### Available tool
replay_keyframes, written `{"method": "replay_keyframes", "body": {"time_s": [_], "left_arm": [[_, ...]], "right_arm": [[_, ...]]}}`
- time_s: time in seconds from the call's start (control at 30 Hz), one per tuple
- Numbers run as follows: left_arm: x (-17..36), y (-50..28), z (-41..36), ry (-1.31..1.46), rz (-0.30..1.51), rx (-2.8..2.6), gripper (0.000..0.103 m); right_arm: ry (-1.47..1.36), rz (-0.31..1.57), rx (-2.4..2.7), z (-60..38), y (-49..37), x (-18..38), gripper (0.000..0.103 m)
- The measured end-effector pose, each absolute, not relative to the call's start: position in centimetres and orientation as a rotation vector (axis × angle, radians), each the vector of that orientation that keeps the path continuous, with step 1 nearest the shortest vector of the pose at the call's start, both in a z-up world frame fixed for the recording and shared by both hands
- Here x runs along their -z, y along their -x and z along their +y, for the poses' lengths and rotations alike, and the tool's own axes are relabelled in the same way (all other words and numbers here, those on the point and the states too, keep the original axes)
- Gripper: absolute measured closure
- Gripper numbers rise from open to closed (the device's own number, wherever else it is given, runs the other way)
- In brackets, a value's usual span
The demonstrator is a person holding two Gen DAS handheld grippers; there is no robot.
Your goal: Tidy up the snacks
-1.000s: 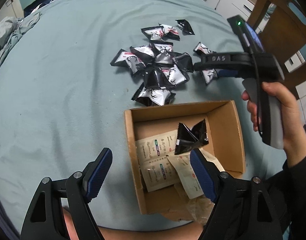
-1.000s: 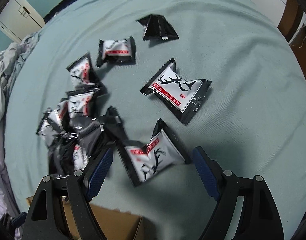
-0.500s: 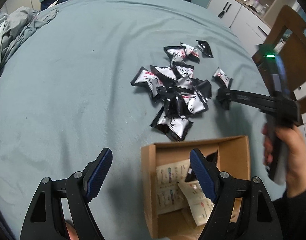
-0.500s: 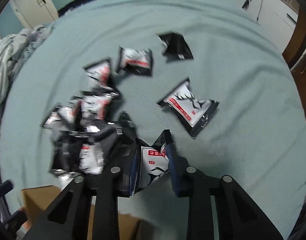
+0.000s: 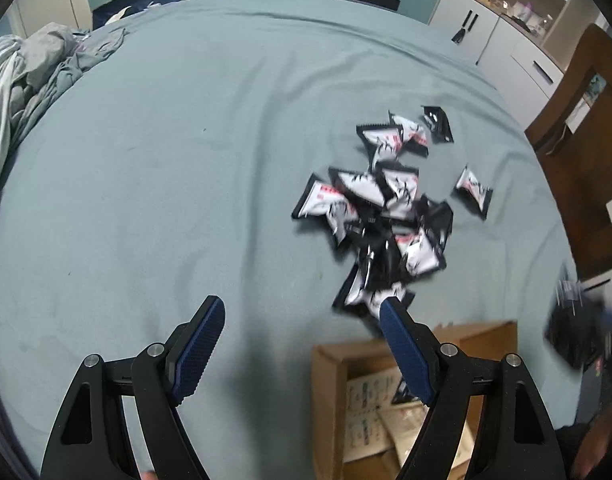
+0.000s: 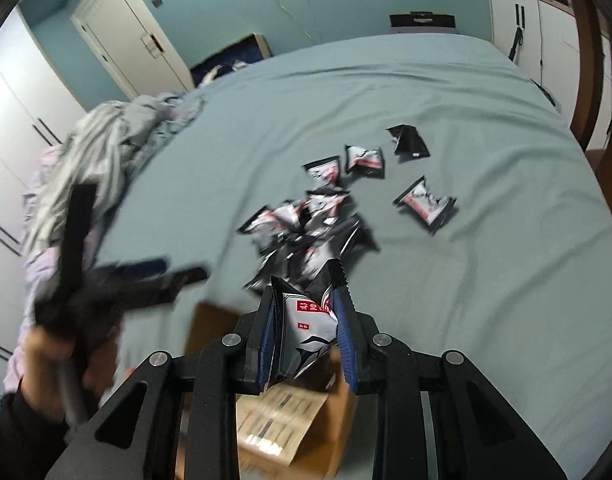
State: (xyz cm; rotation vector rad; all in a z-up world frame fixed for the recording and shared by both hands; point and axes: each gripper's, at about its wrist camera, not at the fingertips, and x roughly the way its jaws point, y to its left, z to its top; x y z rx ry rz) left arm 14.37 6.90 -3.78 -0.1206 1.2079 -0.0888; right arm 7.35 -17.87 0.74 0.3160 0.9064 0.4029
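The right gripper (image 6: 306, 330) pinches a puffy black-and-white foil snack packet (image 6: 308, 326) by its middle above the open brown cardboard box (image 6: 210, 326); it looks light, crinkly and slippery, so a hold across the pillowed centre seems safer than the serrated seam. The left gripper (image 5: 302, 344) hangs wide and empty near the heap of matching packets (image 5: 382, 216) on the teal bedsheet (image 5: 166, 160), with nothing barring the box.

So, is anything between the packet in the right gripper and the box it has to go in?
Nothing visible. The right gripper is shut on the packet, and the box lies open-topped right below and behind it, holding only flat paper sachets. The left gripper, open and empty, is beside the box, not over it.
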Motion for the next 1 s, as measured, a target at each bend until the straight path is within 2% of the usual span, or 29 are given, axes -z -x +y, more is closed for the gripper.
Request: {"method": "replay_keyframes", "body": {"time_s": [0.23, 0.53, 0.57, 0.63, 0.67, 0.73, 0.83, 1.0], "left_arm": [[5.8, -19.0, 6.2, 0.143, 1.26, 0.114, 0.022], [11.4, -24.5, 4.8, 0.142, 1.346, 0.094, 0.025], [11.9, -24.8, 4.7, 0.146, 1.358, 0.096, 0.033], [12.3, -25.3, 4.6, 0.135, 1.361, 0.094, 0.039], [12.1, -25.4, 4.5, 0.126, 1.353, 0.097, 0.048], [11.8, -25.4, 4.1, 0.098, 1.348, 0.103, 0.054], [11.5, -25.1, 4.0, 0.134, 1.341, 0.136, 0.075], [8.5, -23.4, 3.5, 0.051, 1.264, 0.074, 0.076]], "right_arm": [[-0.371, 0.924, -0.468, -19.7, -1.7, 1.3, 0.077], [-0.311, 0.971, -0.426, -19.3, -4.3, 3.3, 0.077], [-0.309, 0.972, -0.427, -19.4, -4.5, 3.4, 0.077], [-0.315, 0.985, -0.438, -19.1, -4.6, 3.7, 0.077], [-0.316, 0.994, -0.441, -19.1, -4.8, 3.8, 0.077], [-0.307, 1.008, -0.439, -18.9, -4.3, 3.9, 0.077], [-0.293, 1.015, -0.431, -17.7, -5.0, 4.1, 0.077], [-0.328, 0.986, -0.43, -17.8, -5.0, 3.7, 0.077]]}}
